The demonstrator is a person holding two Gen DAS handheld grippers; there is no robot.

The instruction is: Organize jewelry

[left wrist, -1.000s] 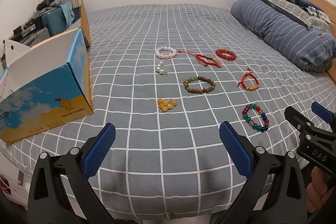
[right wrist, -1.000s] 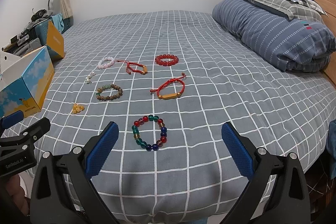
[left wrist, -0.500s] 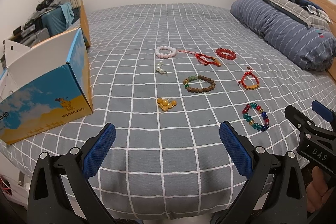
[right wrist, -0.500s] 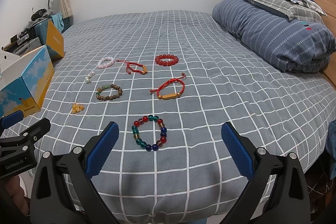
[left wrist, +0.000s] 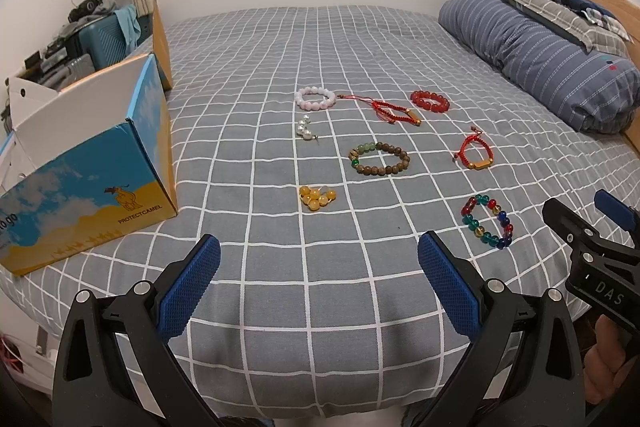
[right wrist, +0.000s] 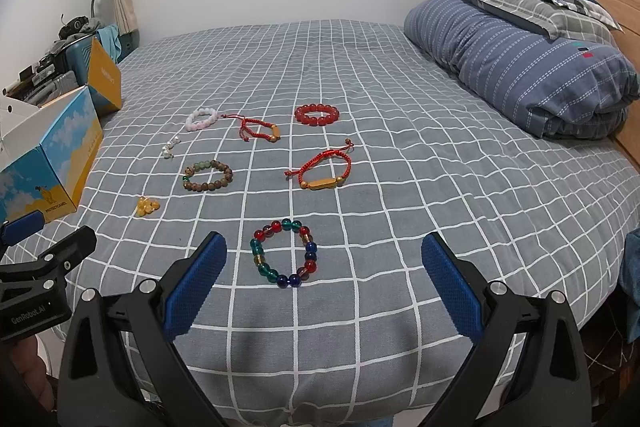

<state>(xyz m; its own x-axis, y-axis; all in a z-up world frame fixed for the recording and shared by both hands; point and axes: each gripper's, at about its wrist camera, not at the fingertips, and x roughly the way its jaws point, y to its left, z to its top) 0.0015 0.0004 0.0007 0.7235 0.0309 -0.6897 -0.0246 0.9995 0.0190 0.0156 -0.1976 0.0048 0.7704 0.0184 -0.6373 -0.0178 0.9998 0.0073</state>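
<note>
Several pieces of jewelry lie on the grey checked bed (left wrist: 280,39). A multicolour bead bracelet (right wrist: 285,253) lies just ahead of my open, empty right gripper (right wrist: 324,275); it also shows in the left wrist view (left wrist: 487,221). A yellow bead cluster (left wrist: 317,197) lies ahead of my open, empty left gripper (left wrist: 319,281). Farther off lie a brown bead bracelet (left wrist: 379,160), pearl earrings (left wrist: 305,128), a pink bracelet (left wrist: 315,97), two red cord bracelets (left wrist: 394,111) (left wrist: 475,153) and a red bead bracelet (left wrist: 429,100).
An open blue and yellow cardboard box (left wrist: 86,163) stands on the bed's left edge. A rolled striped duvet (left wrist: 536,47) and pillows lie at the right by the wooden headboard. A suitcase and clutter stand beyond the box.
Both grippers have barely moved; the view has shifted only slightly. The jewelry lies as before.
</note>
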